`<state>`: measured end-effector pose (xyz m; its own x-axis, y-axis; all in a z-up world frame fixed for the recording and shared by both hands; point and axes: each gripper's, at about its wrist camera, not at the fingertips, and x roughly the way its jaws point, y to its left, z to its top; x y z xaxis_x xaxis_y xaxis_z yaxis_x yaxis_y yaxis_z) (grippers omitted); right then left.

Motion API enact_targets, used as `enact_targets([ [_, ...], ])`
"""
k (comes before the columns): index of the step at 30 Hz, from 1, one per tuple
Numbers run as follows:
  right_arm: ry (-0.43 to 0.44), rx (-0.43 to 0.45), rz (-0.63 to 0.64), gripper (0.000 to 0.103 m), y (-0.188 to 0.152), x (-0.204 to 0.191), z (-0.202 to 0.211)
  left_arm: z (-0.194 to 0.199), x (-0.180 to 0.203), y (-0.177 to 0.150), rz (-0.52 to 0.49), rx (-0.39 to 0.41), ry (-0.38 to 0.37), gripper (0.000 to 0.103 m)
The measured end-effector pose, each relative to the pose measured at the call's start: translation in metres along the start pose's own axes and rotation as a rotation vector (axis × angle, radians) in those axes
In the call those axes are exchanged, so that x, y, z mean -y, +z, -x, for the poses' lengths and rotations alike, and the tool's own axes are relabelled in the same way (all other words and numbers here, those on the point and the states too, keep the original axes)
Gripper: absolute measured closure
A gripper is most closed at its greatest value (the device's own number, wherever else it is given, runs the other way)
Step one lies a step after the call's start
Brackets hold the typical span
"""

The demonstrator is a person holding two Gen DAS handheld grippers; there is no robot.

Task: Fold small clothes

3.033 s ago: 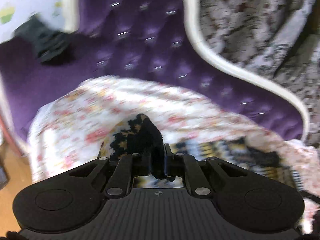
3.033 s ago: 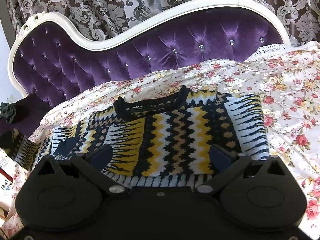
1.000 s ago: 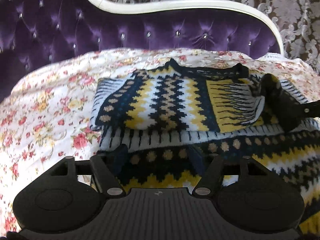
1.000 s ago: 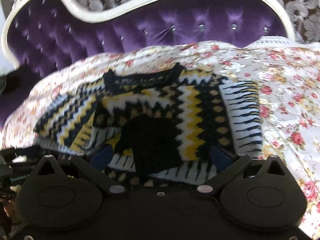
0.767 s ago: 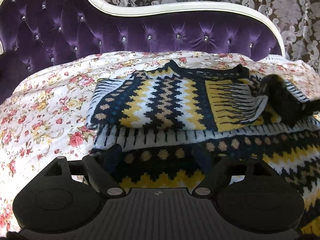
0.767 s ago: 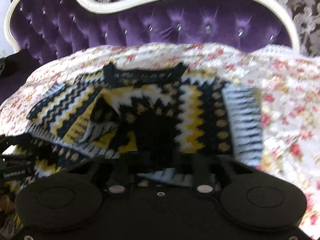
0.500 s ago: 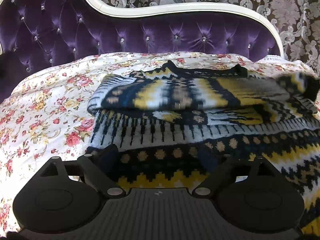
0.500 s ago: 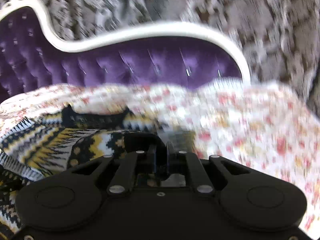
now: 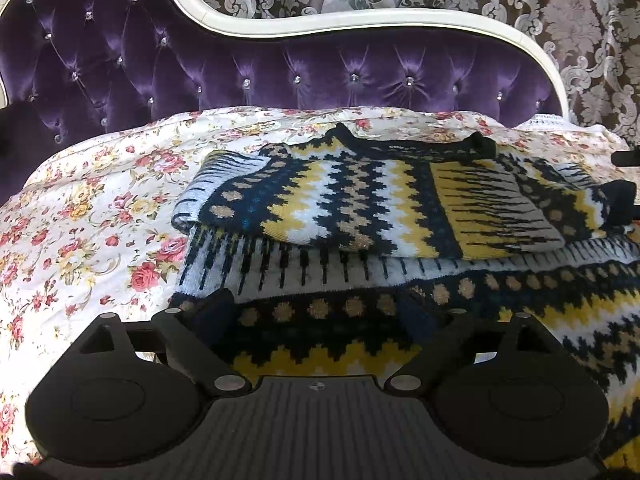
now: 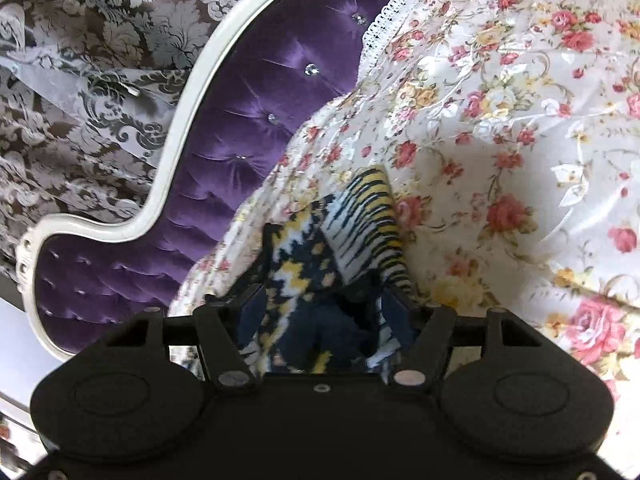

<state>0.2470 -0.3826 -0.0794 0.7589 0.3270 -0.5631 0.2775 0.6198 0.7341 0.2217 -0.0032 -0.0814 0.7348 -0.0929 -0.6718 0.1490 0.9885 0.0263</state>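
Observation:
A knitted sweater (image 9: pixel 360 208) with navy, yellow and white zigzags lies on the floral bedspread (image 9: pixel 80 220). Its upper part is folded and a sleeve lies across the front. My left gripper (image 9: pixel 316 312) stands open low over the sweater's near part, and the knit runs loose between its fingers. In the right wrist view the picture is rolled sideways. The jaws of my right gripper (image 10: pixel 322 312) are opening, and the sweater's (image 10: pixel 320 264) dark cuff and striped sleeve end sit slack between its fingers (image 10: pixel 250 312), no longer pinched.
A purple tufted headboard (image 9: pixel 280 64) with a white curved frame rises behind the bed, and patterned curtains (image 9: pixel 580 20) hang beyond it. The bedspread's lace edge (image 10: pixel 384 24) shows near the headboard. Bare floral cover lies to the left of the sweater.
The right gripper shut on the sleeve's cuff, carried it to the right while rolling, and now stands parted. The left gripper's fingers spread a little wider and stayed in place.

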Motion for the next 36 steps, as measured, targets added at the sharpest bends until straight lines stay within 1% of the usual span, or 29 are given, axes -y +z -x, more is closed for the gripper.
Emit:
enact_targets([
  [6, -0.025, -0.011, 0.003, 0.034, 0.001, -0.009, 0.015, 0.0, 0.0, 0.0, 0.0, 0.002, -0.001, 0.013],
  [10, -0.049, -0.052, 0.072, 0.034, 0.0, -0.016, 0.019, 0.0, 0.0, 0.0, 0.002, 0.006, -0.002, 0.013],
  [13, -0.063, -0.055, 0.115, 0.034, -0.001, -0.022, 0.007, 0.0, -0.001, 0.0, 0.003, 0.005, -0.003, 0.013],
  [16, -0.06, -0.073, 0.111, 0.034, -0.001, -0.019, -0.012, 0.0, 0.0, -0.001, 0.005, 0.007, -0.004, 0.013],
  [17, -0.065, -0.082, 0.113, 0.041, -0.002, -0.018, -0.019, 0.0, 0.0, -0.001, 0.005, 0.007, -0.004, 0.013],
  [18, -0.067, -0.075, 0.121, 0.053, -0.004, -0.018, -0.022, 0.0, 0.0, 0.0, 0.006, 0.006, -0.005, 0.013],
  [19, -0.073, -0.061, 0.131, 0.082, -0.005, -0.019, -0.023, 0.001, -0.001, 0.001, 0.008, 0.003, -0.008, 0.013],
  [20, -0.068, -0.042, 0.148, 0.084, -0.006, -0.023, -0.021, 0.002, -0.002, 0.003, 0.012, 0.001, -0.017, 0.014],
  [22, -0.022, 0.019, 0.19, 0.084, -0.008, -0.036, -0.01, 0.006, -0.009, 0.007, 0.049, 0.005, -0.032, 0.014],
  [23, 0.013, 0.047, 0.206, 0.084, -0.007, -0.042, -0.003, 0.009, -0.013, 0.009, 0.072, 0.012, -0.027, 0.014],
  [25, 0.1, 0.11, 0.222, 0.084, -0.005, -0.056, 0.013, 0.012, -0.019, 0.014, 0.081, 0.037, 0.015, 0.014],
  [27, 0.151, 0.142, 0.231, 0.084, -0.004, -0.065, 0.023, 0.012, -0.023, 0.02, 0.051, 0.059, 0.065, 0.014],
  [29, 0.161, 0.154, 0.255, 0.084, -0.003, -0.073, 0.027, 0.006, -0.026, 0.026, 0.023, 0.05, 0.098, 0.014],
  [32, 0.162, 0.147, 0.254, 0.084, -0.004, -0.074, 0.026, -0.006, -0.032, 0.033, 0.015, 0.022, 0.116, 0.014],
  [36, 0.174, 0.145, 0.25, 0.084, -0.006, -0.077, 0.026, -0.014, -0.036, 0.039, 0.023, 0.036, 0.123, 0.014],
])
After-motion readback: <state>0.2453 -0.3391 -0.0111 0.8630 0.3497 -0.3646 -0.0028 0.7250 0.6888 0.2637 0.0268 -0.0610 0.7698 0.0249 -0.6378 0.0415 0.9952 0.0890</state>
